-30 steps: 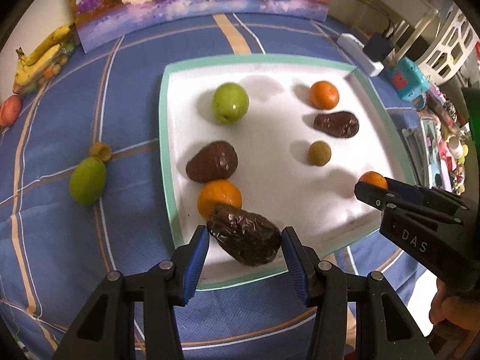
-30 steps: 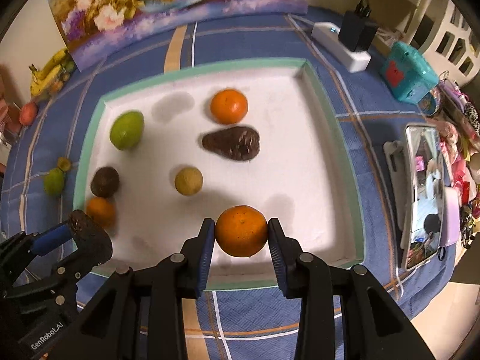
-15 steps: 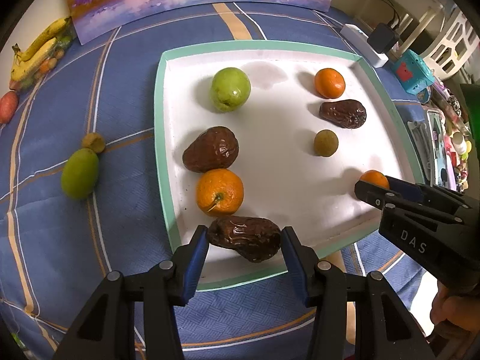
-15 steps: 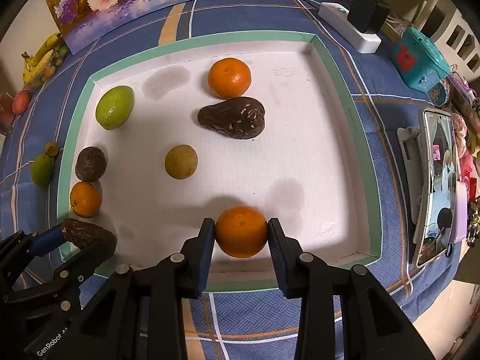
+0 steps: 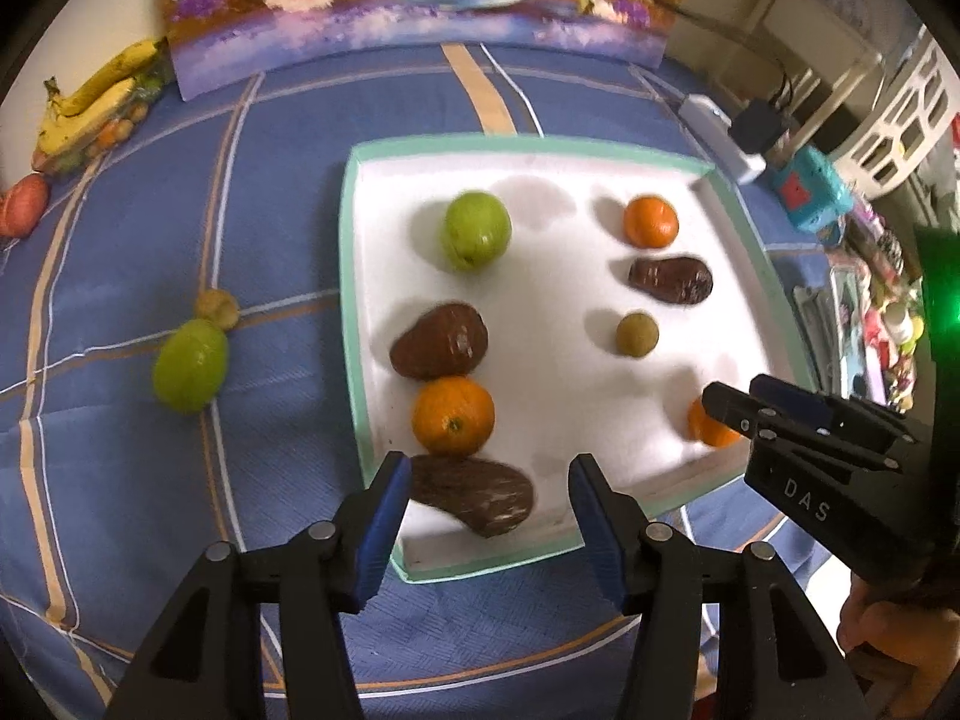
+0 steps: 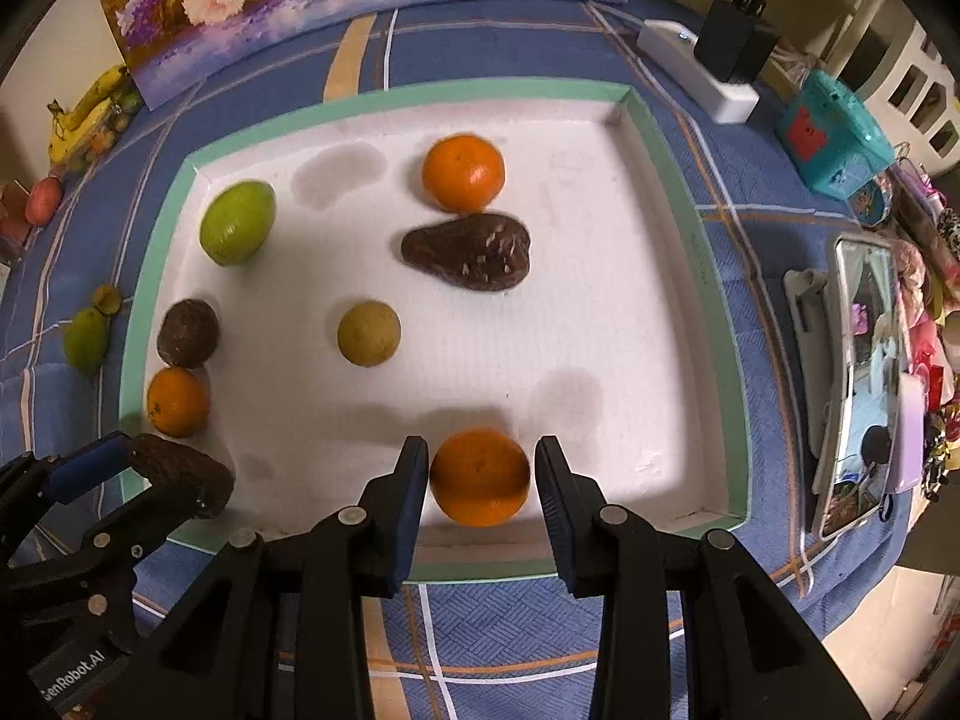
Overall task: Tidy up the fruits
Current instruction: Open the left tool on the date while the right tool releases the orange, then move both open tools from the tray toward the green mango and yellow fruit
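A white tray with a teal rim [image 5: 351, 300] [image 6: 135, 360] lies on a blue checked cloth. My left gripper [image 5: 489, 468] hangs over its near left corner, jaws opening. A dark avocado [image 5: 474, 495] lies on the tray between the pads, with a clear gap on the right side. Just beyond it sit an orange [image 5: 453, 417] and another avocado [image 5: 441, 342]. At the tray's near edge, my right gripper [image 6: 482, 447] is shut on an orange [image 6: 480, 477]. Also in the tray are a green fruit [image 6: 237, 231], an orange [image 6: 462, 171], a third avocado [image 6: 468, 258] and a small yellowish fruit [image 6: 369, 333].
Left of the tray on the cloth lie a green fruit [image 5: 191, 366] and a small yellow-brown one [image 5: 217, 309]. Bananas [image 5: 90, 102] and a red fruit [image 5: 21, 213] are at the far left. A painting [image 5: 414, 6] stands behind; a power strip [image 6: 696, 72], teal toy [image 6: 831, 141] and phone [image 6: 867, 378] crowd the right.
The left gripper set the avocado down in the tray's near left corner, and its jaws have widened off it. The right gripper still holds its orange in place.
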Motion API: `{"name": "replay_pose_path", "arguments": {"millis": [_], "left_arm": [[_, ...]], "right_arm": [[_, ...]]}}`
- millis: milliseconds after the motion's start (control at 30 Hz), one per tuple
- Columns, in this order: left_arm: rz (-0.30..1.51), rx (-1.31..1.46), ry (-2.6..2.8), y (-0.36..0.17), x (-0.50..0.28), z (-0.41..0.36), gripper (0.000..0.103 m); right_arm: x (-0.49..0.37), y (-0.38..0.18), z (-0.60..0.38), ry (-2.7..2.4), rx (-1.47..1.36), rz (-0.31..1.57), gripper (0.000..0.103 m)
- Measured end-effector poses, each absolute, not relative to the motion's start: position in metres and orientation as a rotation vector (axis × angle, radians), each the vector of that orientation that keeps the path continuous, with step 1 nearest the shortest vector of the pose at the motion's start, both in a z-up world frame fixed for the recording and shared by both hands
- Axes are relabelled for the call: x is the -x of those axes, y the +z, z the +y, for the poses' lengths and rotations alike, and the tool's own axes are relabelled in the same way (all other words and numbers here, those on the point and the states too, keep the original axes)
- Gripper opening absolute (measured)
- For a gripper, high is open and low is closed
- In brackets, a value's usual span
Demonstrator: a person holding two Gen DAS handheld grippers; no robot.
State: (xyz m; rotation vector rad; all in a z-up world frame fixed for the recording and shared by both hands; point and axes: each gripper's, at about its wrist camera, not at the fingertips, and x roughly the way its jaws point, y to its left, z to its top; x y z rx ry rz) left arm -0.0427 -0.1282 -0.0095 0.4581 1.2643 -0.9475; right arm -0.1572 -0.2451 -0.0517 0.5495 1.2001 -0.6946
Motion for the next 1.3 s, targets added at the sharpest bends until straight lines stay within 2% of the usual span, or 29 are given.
{"name": "replay_pose_path", "arguments": {"millis": [567, 633, 667, 733, 767, 800, 833, 867, 900, 967, 1133, 1300], "left_arm": [[1.26, -0.372, -0.872, -0.003, 0.019, -0.111, 0.059], [1.259, -0.381, -0.852, -0.004, 0.017, -0.11, 0.063], [1.259, -0.383, -0.838, -0.005, 0.015, -0.108, 0.07], [1.26, -0.386, -0.807, -0.007, 0.011, -0.106, 0.074], [1.26, -0.387, -0.787, -0.008, 0.009, -0.104, 0.077], [1.261, -0.388, -0.773, -0.009, 0.007, -0.103, 0.084], [1.264, -0.39, -0.75, -0.011, 0.005, -0.101, 0.089], [1.264, -0.389, -0.738, -0.013, 0.003, -0.1, 0.1], [1.264, -0.385, -0.728, -0.013, 0.001, -0.098, 0.103], [1.267, -0.37, -0.712, -0.014, -0.003, -0.094, 0.103], [1.27, -0.362, -0.652, -0.019, -0.01, -0.086, 0.103], [1.26, -0.362, -0.581, -0.022, -0.018, -0.077, 0.103]], "right_arm": [[0.157, -0.034, -0.241, -0.692, -0.517, 1.147, 0.038], [0.157, -0.034, -0.241, -0.691, -0.516, 1.149, 0.038], [0.157, -0.035, -0.241, -0.691, -0.514, 1.153, 0.038], [0.157, -0.038, -0.241, -0.691, -0.511, 1.163, 0.044], [0.156, -0.04, -0.241, -0.693, -0.507, 1.172, 0.054], [0.157, -0.041, -0.241, -0.694, -0.504, 1.174, 0.06], [0.157, -0.041, -0.24, -0.694, -0.501, 1.175, 0.061], [0.157, -0.041, -0.24, -0.694, -0.496, 1.176, 0.061], [0.156, -0.041, -0.239, -0.696, -0.491, 1.177, 0.067], [0.155, -0.042, -0.239, -0.705, -0.475, 1.184, 0.078], [0.155, -0.043, -0.24, -0.709, -0.468, 1.185, 0.079], [0.154, -0.044, -0.24, -0.708, -0.461, 1.185, 0.09]]}}
